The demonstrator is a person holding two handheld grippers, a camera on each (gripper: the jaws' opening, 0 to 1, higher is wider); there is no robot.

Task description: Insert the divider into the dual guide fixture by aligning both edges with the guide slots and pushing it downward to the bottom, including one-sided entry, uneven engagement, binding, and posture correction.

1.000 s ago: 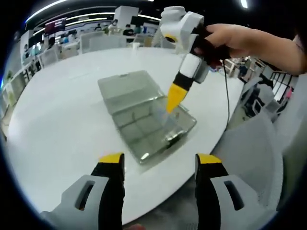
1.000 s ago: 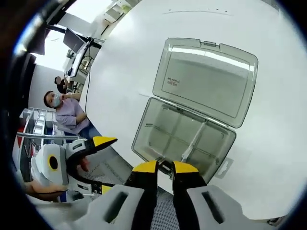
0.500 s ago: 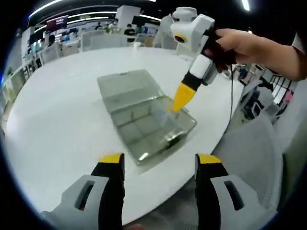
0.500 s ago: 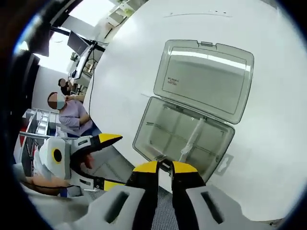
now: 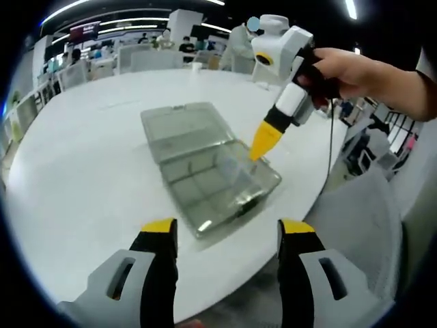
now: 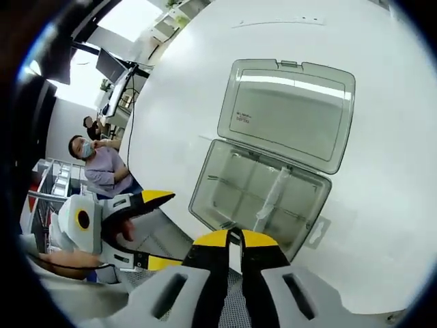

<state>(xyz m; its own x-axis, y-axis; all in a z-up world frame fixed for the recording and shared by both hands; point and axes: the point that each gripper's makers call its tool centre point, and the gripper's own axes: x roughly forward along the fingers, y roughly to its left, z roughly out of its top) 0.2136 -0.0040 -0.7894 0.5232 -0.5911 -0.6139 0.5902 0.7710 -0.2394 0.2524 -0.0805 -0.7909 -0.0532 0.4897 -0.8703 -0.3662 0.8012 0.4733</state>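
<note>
Left gripper (image 5: 225, 236): two yellow-tipped jaws spread wide apart, nothing between them, held over the near rim of the table, well short of the box. Seen again in the right gripper view (image 6: 151, 229) at lower left, jaws likewise parted, a hand behind it.

Right gripper (image 6: 233, 239): jaws drawn almost together, only a narrow gap between the yellow tips; whether anything is pinched there cannot be told. Tips at the near edge of the box. In the left gripper view (image 5: 263, 142), yellow tip pointed down at the far right side of the tray, just beside the divider, contact unclear; held by a hand (image 5: 341, 68) at upper right.

Table (image 5: 68, 171): round, white, glossy.

Box (image 6: 263, 198): clear smoky plastic, lying open flat on the table; tray part nearer the right gripper, split by ribs into compartments.

Lid (image 6: 290, 116): hinged to the far side of the tray, laid back flat on the table, small printed mark near one corner.

Divider (image 6: 271, 196): clear thin strip, standing across the tray from near to far, slightly tilted; depth of seating in the slots not clear. Also in the left gripper view (image 5: 233, 167), right half of the tray.

Background: person (image 6: 102, 167) seated beyond the table edge; chairs (image 5: 147, 58) at the far side of the room.
</note>
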